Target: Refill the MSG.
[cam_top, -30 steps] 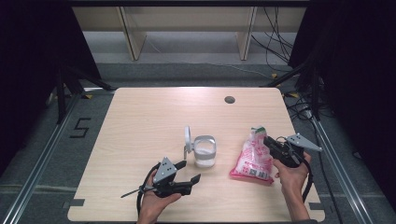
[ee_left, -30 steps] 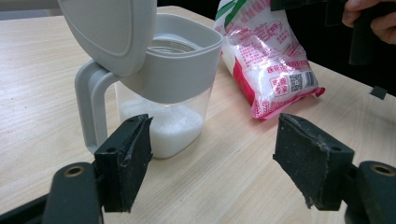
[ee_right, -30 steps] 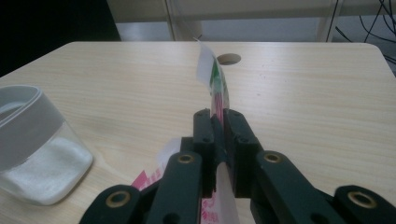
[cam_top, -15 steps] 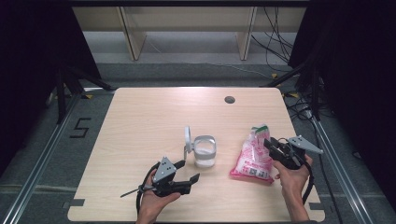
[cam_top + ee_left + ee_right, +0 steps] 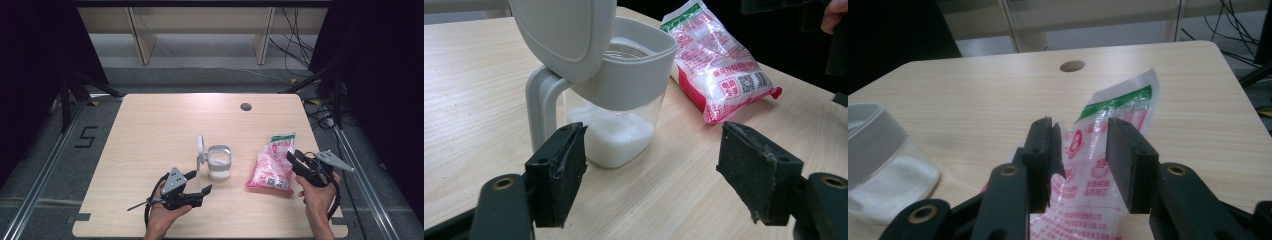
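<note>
While the lidded jar [image 5: 219, 162] is left open at surface centre, the sugar bag [image 5: 272, 164] at its 3 o'clock has just been released by the right gripper [image 5: 294, 161]; the left gripper [image 5: 199, 183] is held unclenched, empty, at 7 o'clock.

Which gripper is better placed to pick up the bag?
Right. The right gripper sits at the bag, jaws just opening astride it. The left gripper faces the container.
</note>
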Available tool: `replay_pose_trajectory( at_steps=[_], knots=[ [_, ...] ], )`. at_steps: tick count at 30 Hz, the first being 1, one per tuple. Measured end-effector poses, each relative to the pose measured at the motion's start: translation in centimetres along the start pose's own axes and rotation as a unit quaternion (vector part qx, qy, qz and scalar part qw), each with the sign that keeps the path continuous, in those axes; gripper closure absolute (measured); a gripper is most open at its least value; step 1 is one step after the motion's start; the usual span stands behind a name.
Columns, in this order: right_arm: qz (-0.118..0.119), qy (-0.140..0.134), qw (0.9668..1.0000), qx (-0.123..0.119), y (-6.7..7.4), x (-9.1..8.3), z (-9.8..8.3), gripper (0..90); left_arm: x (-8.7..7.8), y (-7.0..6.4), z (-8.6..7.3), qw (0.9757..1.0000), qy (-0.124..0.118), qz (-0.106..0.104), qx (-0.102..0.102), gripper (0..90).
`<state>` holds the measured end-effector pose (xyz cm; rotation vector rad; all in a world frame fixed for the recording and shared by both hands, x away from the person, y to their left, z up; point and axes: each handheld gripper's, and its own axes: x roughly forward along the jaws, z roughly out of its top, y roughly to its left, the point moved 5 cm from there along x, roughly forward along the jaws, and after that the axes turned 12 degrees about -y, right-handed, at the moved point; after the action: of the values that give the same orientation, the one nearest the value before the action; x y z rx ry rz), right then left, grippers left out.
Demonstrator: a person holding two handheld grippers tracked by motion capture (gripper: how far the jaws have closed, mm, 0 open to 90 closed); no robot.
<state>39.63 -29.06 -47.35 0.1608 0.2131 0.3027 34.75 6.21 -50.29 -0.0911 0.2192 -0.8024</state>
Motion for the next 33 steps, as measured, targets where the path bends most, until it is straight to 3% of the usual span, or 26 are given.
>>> replay_pose_trajectory(
  at_steps=[2,3,4,5,6,8,9,10,11,12,14,16,17,19,21,24,25,26,27,28,29,30,31,33],
  knots=[
    [0.014,-0.002,0.9999,-0.006,0.2,0.0,0.0,64.0,0.0,0.0,0.0,1.0,0.0,0.0,0.001,26.6],
    [0.003,-0.002,1.0,0.001,0.5,-0.1,-0.1,64.0,0.0,0.1,0.0,1.0,0.0,0.002,0.0,26.7],
    [0.01,0.003,0.9999,-0.013,0.5,-0.2,-0.2,64.0,0.0,0.1,0.0,1.0,0.001,0.002,0.001,26.9],
    [0.014,0.005,0.9999,-0.001,0.8,-0.3,-0.2,63.8,0.1,0.2,0.0,1.0,-0.002,0.002,0.0,27.2],
    [0.017,0.003,0.9998,-0.013,0.8,-0.4,-0.2,63.5,0.1,0.2,0.0,1.0,-0.006,0.001,-0.002,27.6],
    [0.016,-0.001,0.9999,0.002,1.3,-0.4,-0.4,62.2,0.0,0.3,0.1,1.0,-0.004,0.002,0.003,30.0],
    [0.03,-0.007,0.9995,-0.004,1.3,-0.3,-0.4,61.3,-0.1,0.3,0.1,1.0,-0.002,0.001,0.006,30.2],
    [0.027,0.002,0.9996,0.01,1.7,-0.6,-0.5,60.5,-0.1,0.3,0.1,1.0,-0.003,0.001,0.006,30.4],
    [0.029,0.001,0.9996,-0.004,1.6,-0.5,-0.6,59.9,-0.1,0.4,0.1,1.0,-0.003,0.004,0.006,30.6],
    [0.026,0.007,0.9996,0.005,2.0,-0.7,-0.8,58.9,-0.1,0.4,0.2,0.9999,0.0,0.009,0.01,30.9],
    [0.033,0.01,0.9991,-0.024,1.9,-0.8,-1.0,57.4,-0.1,0.6,0.2,0.9998,-0.001,0.011,0.016,32.7],
    [0.042,0.011,0.999,-0.008,2.5,-0.9,-1.3,54.9,-0.2,0.8,0.3,0.9998,0.001,0.013,0.018,33.7],
    [0.036,0.021,0.9991,0.001,2.9,-1.2,-1.4,53.9,-0.2,0.9,0.4,0.9997,0.0,0.011,0.02,35.4],
    [0.038,0.018,0.9988,-0.024,3.1,-1.2,-1.7,52.8,-0.2,1.2,0.5,0.9997,-0.004,0.01,0.02,37.4],
    [0.051,0.02,0.9985,-0.006,3.8,-1.5,-1.9,51.6,-0.3,1.5,0.7,0.9996,-0.002,0.012,0.024,40.6],
    [0.063,0.026,0.9972,-0.033,3.9,-1.8,-1.9,48.7,-0.4,1.9,0.9,0.9995,-0.003,0.013,0.029,44.9],
    [0.064,0.026,0.9971,-0.032,4.1,-1.9,-1.9,48.4,-0.3,1.9,1.0,0.9995,-0.006,0.011,0.028,46.9],
    [0.058,0.027,0.9979,-0.007,4.6,-2.1,-2.0,48.1,-0.4,2.1,1.1,0.9993,-0.004,0.015,0.034,49.0],
    [0.068,0.023,0.997,-0.03,4.3,-2.0,-2.1,47.8,-0.4,2.1,1.2,0.9993,-0.006,0.015,0.035,50.4],
    [0.068,0.024,0.9971,-0.024,4.5,-2.0,-2.2,47.8,-0.3,2.2,1.4,0.999,-0.015,0.019,0.038,51.1],
    [0.068,0.026,0.9967,-0.035,4.6,-2.1,-2.4,47.8,-0.3,2.3,1.5,0.9988,-0.019,0.018,0.04,55.1],
    [0.068,0.039,0.9966,-0.024,4.9,-2.3,-2.6,47.8,-0.2,2.3,1.5,0.9986,-0.017,0.017,0.047,56.6],
    [0.071,0.029,0.9963,-0.039,4.8,-2.2,-2.6,47.8,-0.2,2.3,1.6,0.9983,-0.019,0.013,0.054,58.7],
    [0.072,0.043,0.996,-0.033,5.3,-2.6,-2.8,47.8,-0.1,2.4,1.7,0.9981,-0.022,0.013,0.055,65.5]
  ],
)
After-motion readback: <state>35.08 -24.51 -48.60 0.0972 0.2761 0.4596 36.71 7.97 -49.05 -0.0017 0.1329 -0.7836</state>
